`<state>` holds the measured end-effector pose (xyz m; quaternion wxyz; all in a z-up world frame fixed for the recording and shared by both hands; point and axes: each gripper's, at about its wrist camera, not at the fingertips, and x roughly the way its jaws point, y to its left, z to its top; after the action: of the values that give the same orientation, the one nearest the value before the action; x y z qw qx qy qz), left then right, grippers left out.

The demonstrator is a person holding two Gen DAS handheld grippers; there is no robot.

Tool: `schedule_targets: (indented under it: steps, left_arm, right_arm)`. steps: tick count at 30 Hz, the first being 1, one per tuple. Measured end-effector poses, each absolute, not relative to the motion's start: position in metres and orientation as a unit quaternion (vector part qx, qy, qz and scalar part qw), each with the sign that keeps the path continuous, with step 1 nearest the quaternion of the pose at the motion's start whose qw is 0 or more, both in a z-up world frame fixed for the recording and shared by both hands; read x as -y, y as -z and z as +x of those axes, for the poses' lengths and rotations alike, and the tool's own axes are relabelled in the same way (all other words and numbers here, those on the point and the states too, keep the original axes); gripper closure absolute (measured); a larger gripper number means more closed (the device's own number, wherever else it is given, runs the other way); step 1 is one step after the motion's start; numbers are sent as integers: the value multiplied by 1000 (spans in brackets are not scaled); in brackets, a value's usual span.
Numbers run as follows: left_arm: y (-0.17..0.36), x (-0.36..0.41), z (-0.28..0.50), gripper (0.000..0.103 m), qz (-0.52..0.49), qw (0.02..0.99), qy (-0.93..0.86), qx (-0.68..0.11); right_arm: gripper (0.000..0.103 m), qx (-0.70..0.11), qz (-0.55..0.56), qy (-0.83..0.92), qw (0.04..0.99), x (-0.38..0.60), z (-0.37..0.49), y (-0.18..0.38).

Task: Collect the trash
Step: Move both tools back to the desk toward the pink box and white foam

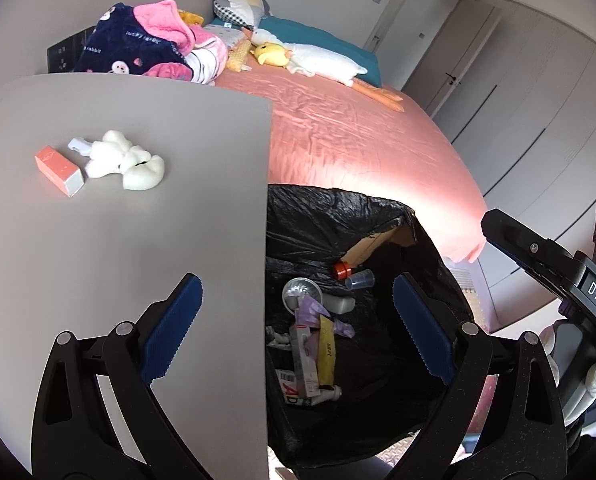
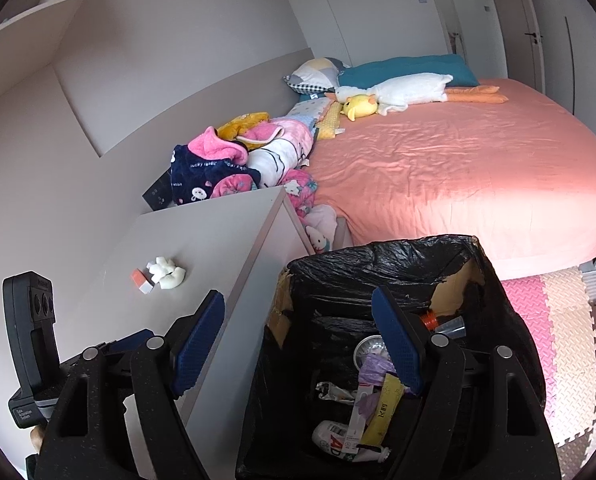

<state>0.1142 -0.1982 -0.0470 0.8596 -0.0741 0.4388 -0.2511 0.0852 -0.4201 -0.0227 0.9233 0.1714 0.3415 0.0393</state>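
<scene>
The black-lined bin point(image 1: 378, 220) beside the table point(image 1: 137, 240) holds a tube point(image 1: 326, 346), a carton point(image 1: 304, 360), a clear cup point(image 1: 360, 280) and other rubbish. On the table lie white foam point(image 1: 127, 160) and an orange box point(image 1: 59, 170), touching. Both the left gripper point(image 1: 295, 328) and the right gripper point(image 2: 298, 344) are spread and hold nothing. A pink bed point(image 2: 458, 168) stands behind.

I'm getting soft daylight in both wrist views, strongest as a bright washed-out patch on the pink bedsheet point(image 1: 378, 160), nearly blown out near its lower edge. The black bin liner point(image 1: 338, 216) swallows detail, though its folds catch small glints. Fisheye bending curves the walls and doors, and dark vignetting rings the corners. Focus looks sharp throughout; I see no motion blur.
</scene>
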Motion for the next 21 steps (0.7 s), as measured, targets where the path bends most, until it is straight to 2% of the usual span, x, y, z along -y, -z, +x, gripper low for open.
schedule_targets:
  steps: [21]
  left_arm:
    - [55,138,146,10,-86,886,172,-422]
  right_arm:
    - [27,-369,145,-82,914,365,132,44]
